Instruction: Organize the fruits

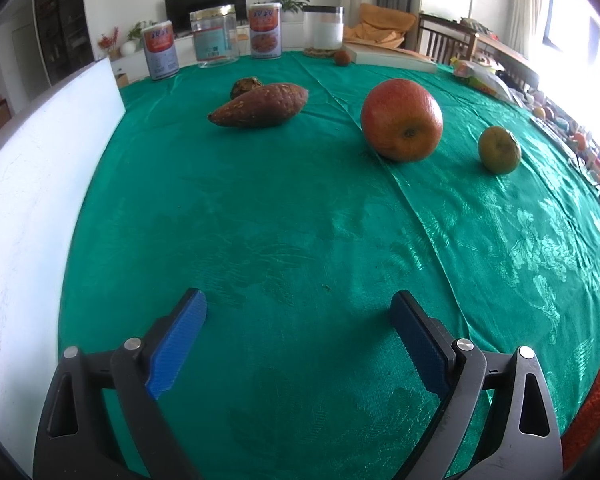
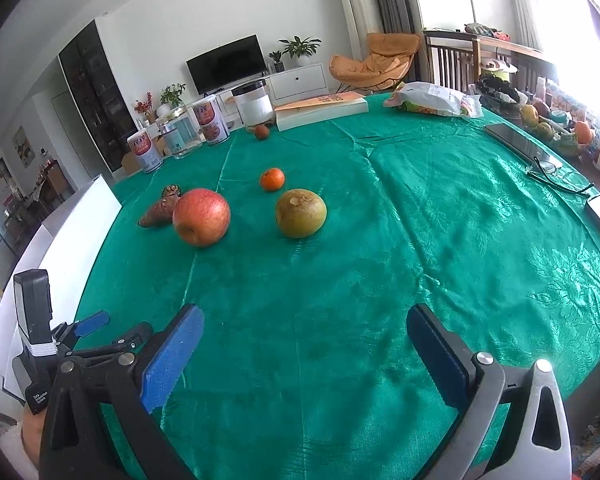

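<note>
Nearest the lens in each wrist view are blue-padded fingers: the left tool (image 1: 298, 312) and the right tool (image 2: 304, 330) both stand spread wide with nothing between the pads, low over the green cloth of the bench (image 1: 280, 240). In the right wrist view the left tool (image 2: 96, 328) also shows at the lower left edge, well short of the fruit.

The red apple (image 2: 201, 216) serves as landmark; it rests on the cloth, well beyond both tools. Just beside it, on its right in the right wrist view, sits a greenish-yellow round fruit (image 2: 301, 213), apart from it. Beyond the gap between those two lies a small orange mandarin (image 2: 272, 179). On the apple's left a brown sweet potato (image 2: 156, 212) lies on its side, its end hidden behind the apple in that view; the left wrist view shows the sweet potato (image 1: 260, 105) and the apple (image 1: 401, 119) clearly apart, with the greenish fruit (image 1: 499, 150) on the apple's right. A small dark knobbly item (image 1: 244, 86) sits just behind the sweet potato; what it is cannot be told.

Far beyond the apple, at the bench's back edge, stand two labelled cans (image 2: 212, 122), clear jars (image 2: 254, 102), a small reddish fruit (image 2: 261, 132) and a book (image 2: 322, 110). A white board (image 1: 32, 200) runs along the bench's left side.
</note>
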Available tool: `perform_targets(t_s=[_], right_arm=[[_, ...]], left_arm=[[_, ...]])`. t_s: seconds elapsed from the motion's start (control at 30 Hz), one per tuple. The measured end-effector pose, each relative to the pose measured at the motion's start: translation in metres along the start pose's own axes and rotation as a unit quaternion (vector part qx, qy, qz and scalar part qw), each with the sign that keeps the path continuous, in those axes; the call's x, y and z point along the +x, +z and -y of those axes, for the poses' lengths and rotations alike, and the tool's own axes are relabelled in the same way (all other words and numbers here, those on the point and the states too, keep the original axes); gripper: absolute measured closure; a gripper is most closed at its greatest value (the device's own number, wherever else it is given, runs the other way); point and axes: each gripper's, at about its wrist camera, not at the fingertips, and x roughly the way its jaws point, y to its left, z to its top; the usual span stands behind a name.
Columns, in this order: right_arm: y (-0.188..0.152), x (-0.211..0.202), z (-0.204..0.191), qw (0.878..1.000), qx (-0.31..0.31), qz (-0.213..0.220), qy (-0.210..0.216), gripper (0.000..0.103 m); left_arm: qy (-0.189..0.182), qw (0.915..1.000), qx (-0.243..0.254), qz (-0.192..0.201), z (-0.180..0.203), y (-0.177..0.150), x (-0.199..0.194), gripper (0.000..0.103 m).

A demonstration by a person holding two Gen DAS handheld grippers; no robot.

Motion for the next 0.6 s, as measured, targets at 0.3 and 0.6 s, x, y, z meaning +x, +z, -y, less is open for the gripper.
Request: perform_targets(t_s=[0.3, 0.6], right_arm=[[0.0004, -0.0018, -0.0009, 1.0, 0.0, 0.003, 0.0, 0.002], [0.0006, -0.0022, -0.0008, 1.0, 0.001, 0.004, 0.001, 0.002]], left_arm=[[0.0, 1.0, 0.0, 0.0, 0.0001, -0.0001, 0.0, 0.008], [0.0, 1.0, 0.0, 0.0, 0.0002, 0.0, 0.0, 0.008]])
